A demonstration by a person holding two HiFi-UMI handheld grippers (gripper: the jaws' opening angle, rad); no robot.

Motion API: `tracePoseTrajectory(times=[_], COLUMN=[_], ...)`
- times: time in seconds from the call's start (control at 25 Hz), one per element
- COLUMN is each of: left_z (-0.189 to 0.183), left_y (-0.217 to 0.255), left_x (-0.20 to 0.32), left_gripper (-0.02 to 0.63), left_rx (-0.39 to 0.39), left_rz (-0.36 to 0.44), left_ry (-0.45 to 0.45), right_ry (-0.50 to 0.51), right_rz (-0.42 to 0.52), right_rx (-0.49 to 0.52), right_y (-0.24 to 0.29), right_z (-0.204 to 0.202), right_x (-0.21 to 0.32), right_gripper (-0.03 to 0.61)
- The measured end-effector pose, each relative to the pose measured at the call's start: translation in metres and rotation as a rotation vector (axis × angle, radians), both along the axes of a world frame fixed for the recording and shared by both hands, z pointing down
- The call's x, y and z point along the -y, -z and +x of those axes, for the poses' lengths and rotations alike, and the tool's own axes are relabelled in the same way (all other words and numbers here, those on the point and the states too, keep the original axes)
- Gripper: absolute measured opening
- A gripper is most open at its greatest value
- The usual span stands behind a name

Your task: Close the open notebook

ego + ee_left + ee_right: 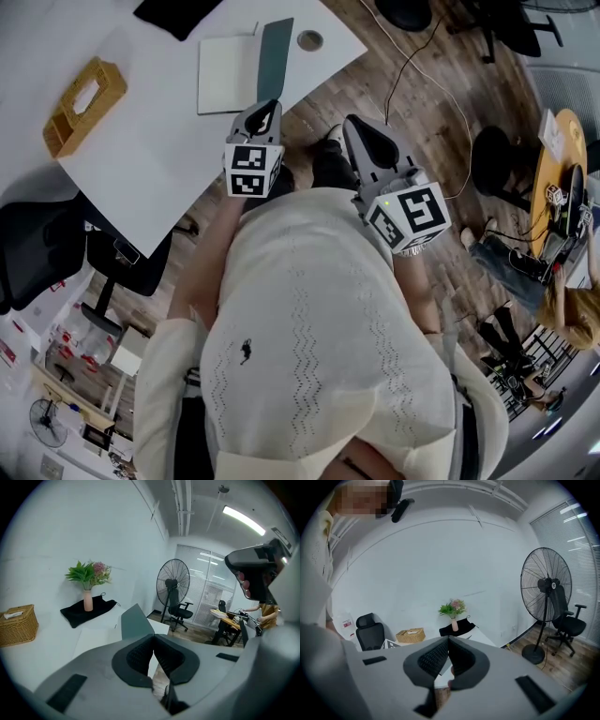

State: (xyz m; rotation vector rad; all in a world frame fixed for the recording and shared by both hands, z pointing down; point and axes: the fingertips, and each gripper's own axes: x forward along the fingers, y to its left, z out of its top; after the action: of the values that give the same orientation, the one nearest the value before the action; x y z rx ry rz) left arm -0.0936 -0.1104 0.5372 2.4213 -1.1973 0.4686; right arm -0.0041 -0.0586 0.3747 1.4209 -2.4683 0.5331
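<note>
The table point(141, 159) is plain white. The open notebook point(230, 75) shows a cream page and a slate grey-green cover. The wicker tissue box point(82, 105) is golden tan and woven, and the cloth point(173, 14) is black. The vase point(87, 601) is pale pink, with green leaves point(80, 573) and pink flowers point(99, 568). The left gripper point(266, 107) and right gripper point(354, 124) are grey with black ribbed pads point(139, 656). Their marker cubes point(253, 171) are white with black squares. The floor point(403, 103) is brown wood grain. The sweater point(309, 319) is cream with zigzag openwork.

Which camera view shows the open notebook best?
The head view: the whole notebook shows from above. The left gripper view gives only its raised cover and some page; the right gripper view hardly shows it.
</note>
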Motion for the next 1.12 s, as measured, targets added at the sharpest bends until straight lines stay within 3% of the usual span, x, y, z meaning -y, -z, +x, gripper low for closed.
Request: tracePoseTrajectory(times=[1.12], left_z=[-0.058], left_y=[0.006], left_x=[0.004], left_gripper=[0.017], left_rx=[0.013], left_rz=[0.034], left_ry=[0.107], right_ry=[0.04], right_rz=[-0.014], right_rx=[-0.015], right_y=[-0.004], right_z=[-0.033], right_x=[0.004], right_gripper=[0.002])
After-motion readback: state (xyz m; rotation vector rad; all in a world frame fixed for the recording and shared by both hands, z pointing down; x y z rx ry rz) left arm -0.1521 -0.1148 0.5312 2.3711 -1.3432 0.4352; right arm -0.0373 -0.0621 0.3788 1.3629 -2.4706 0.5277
